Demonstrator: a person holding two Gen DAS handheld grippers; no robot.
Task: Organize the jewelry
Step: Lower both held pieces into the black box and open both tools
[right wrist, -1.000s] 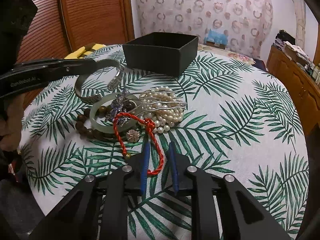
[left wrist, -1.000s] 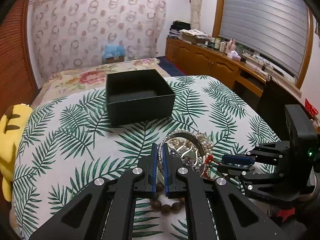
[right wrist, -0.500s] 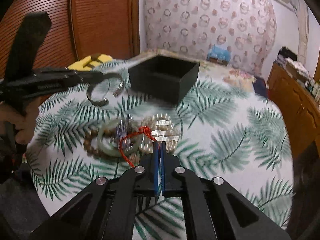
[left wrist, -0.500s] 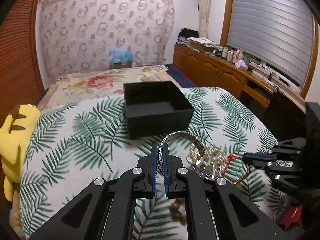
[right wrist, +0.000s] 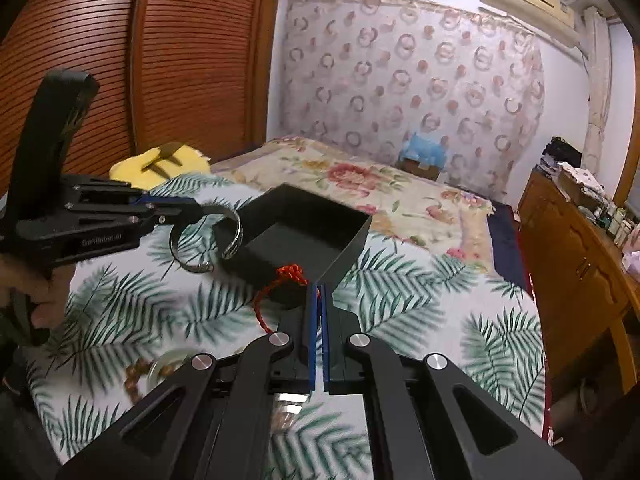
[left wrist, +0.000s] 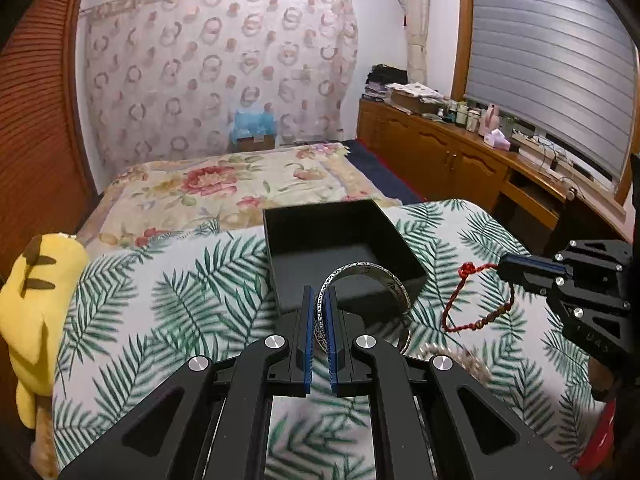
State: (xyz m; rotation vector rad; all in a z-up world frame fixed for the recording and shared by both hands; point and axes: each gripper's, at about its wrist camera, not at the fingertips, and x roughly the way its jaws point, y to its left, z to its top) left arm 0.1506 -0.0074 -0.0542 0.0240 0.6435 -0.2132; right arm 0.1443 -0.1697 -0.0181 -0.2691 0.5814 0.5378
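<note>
An open black box (left wrist: 344,248) stands on the leaf-print table; it also shows in the right wrist view (right wrist: 304,236). My left gripper (left wrist: 320,294) is shut on a silver cuff bangle (left wrist: 366,276) and holds it in the air just in front of the box. In the right wrist view the bangle (right wrist: 208,240) hangs at the box's left corner. My right gripper (right wrist: 319,292) is shut on a red cord bracelet (right wrist: 276,292), lifted near the box's front corner. The red cord (left wrist: 472,300) dangles to the right of the box.
Pearls (left wrist: 452,354) lie on the table below the bangle. A jade bangle and brown beads (right wrist: 160,366) lie at lower left. A yellow plush (left wrist: 36,292) sits at the table's left edge. A bed (left wrist: 224,184) lies behind, wooden cabinets (left wrist: 460,160) at right.
Both grippers rose and moved forward toward the black box, carrying the silver bangle and the red cord. The jewelry pile has dropped low in both views.
</note>
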